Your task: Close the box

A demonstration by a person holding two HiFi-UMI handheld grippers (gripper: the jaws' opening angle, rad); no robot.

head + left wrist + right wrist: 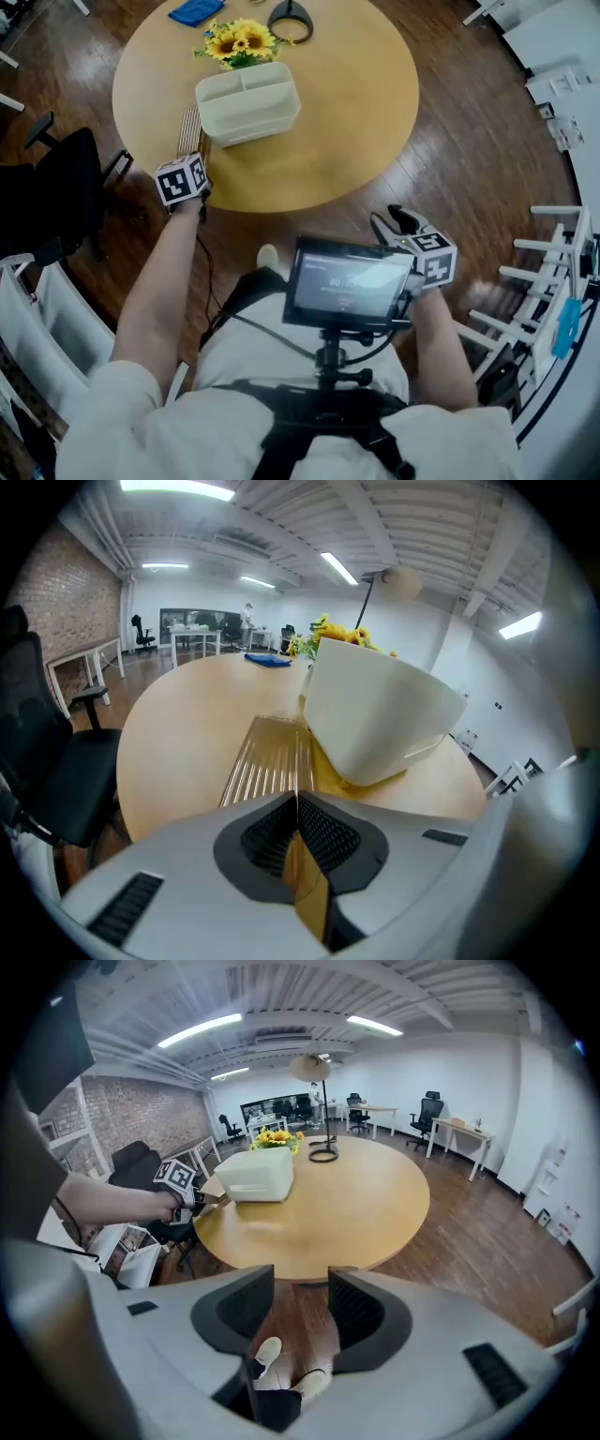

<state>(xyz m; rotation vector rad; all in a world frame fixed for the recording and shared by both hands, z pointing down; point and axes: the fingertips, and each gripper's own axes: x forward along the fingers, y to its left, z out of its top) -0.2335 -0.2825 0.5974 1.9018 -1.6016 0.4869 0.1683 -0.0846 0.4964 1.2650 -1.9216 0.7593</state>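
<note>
A white open-topped box point(247, 101) with compartments stands on the round wooden table point(356, 103). Its ribbed translucent lid point(190, 131) lies flat on the table by the box's left end. My left gripper point(197, 157) is at the table's near-left edge, shut on the lid's near edge. In the left gripper view the lid point(267, 757) runs out from between the closed pads of my left gripper point(297, 803) toward the box point(375, 714). My right gripper point(398, 221) hangs off the table over the floor, open and empty point(300, 1307). From there the box point(255, 1176) is far off.
Sunflowers point(240, 42), a blue cloth point(195, 11) and a black ring-shaped base point(289, 21) sit behind the box. A black chair point(56, 192) stands left of the table. White racks point(553, 309) line the right. A chest-mounted screen point(349, 281) is below.
</note>
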